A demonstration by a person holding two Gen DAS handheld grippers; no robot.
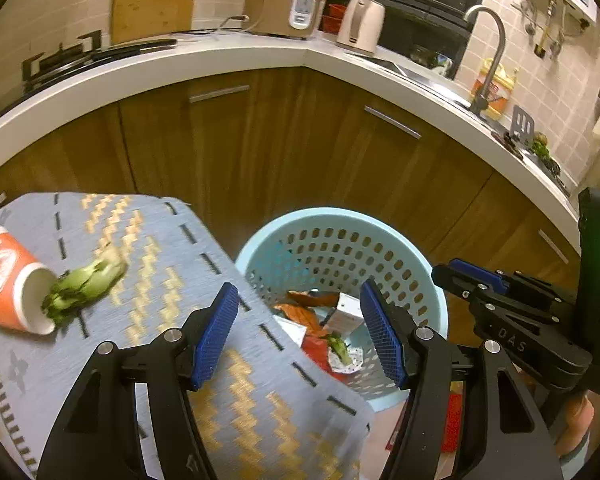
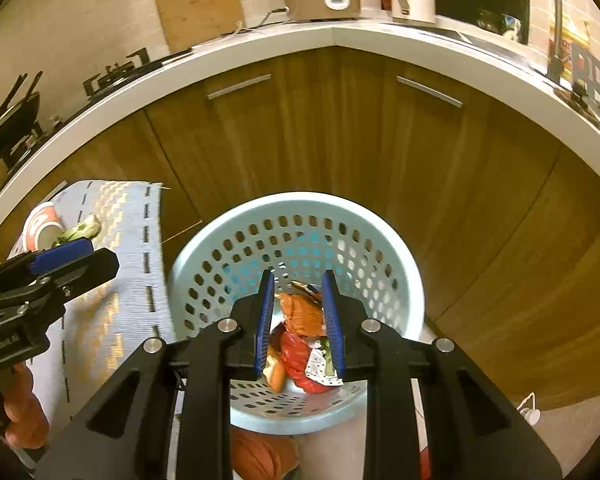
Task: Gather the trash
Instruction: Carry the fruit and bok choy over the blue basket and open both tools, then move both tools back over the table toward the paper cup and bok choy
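My left gripper hangs open and empty over the basket rim, my right gripper nearly closed on nothing above it, so I risk the cup and greens left of the basket rolling off the cloth.

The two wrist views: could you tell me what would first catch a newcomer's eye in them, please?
The pale blue perforated basket on the floor before the wooden cabinets stands out first, with crumpled red and orange wrappers heaped in its bottom. Beside it, on the grey patterned cloth, an orange paper cup lies tipped over, with a leafy green vegetable scrap at its mouth.
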